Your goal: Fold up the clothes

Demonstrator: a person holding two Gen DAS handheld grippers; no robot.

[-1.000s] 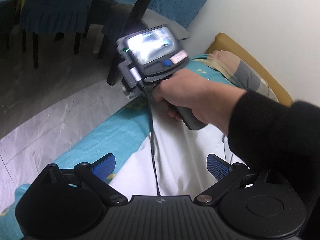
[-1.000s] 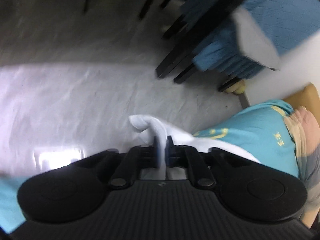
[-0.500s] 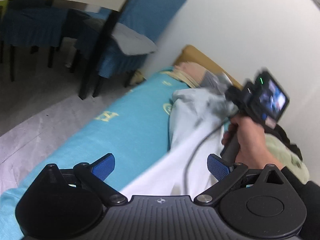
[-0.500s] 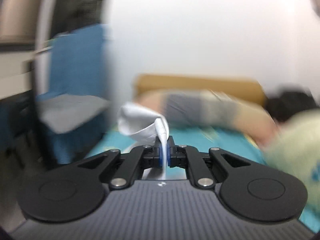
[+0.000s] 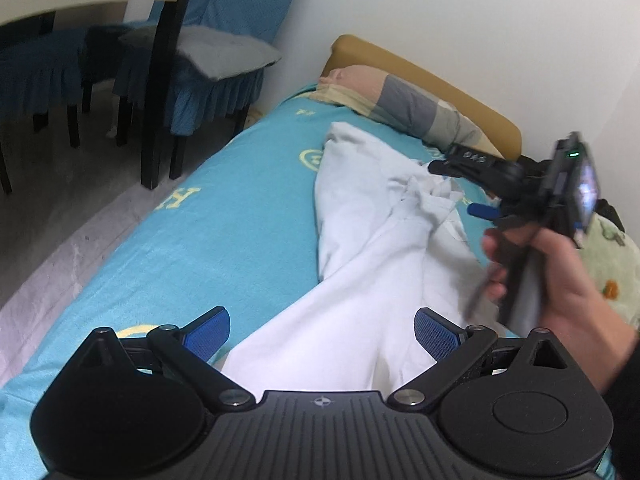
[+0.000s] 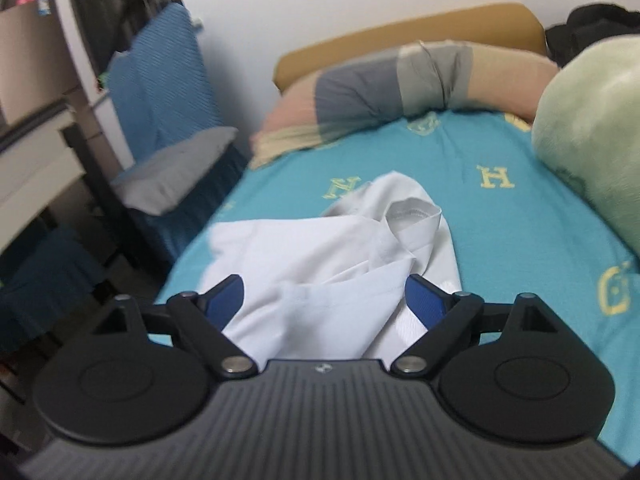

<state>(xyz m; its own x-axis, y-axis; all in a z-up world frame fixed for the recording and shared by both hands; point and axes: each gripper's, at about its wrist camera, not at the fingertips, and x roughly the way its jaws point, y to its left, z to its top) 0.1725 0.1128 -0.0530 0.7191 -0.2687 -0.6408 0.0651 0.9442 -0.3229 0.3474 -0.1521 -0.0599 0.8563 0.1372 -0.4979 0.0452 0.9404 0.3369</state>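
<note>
A white shirt (image 5: 372, 232) lies crumpled along the turquoise bed sheet (image 5: 224, 232); it also shows in the right wrist view (image 6: 320, 256), with its collar (image 6: 416, 216) turned up. My left gripper (image 5: 322, 326) is open over the shirt's near end, touching nothing. My right gripper (image 6: 324, 296) is open just above the shirt's folded-over part; in the left wrist view the right gripper (image 5: 464, 188) is held in a hand at the right, over the shirt's far end.
A striped pillow (image 5: 404, 100) lies against the tan headboard (image 5: 432, 80). A pale green plush blanket (image 6: 592, 128) sits at the right. A blue-covered chair (image 5: 208, 64) with a grey cushion stands by the bed's left edge, beside the floor (image 5: 60, 192).
My right gripper swung from the bed's left edge over the bed with the shirt's edge pinched, then opened and let it drop. The left gripper stayed open.
</note>
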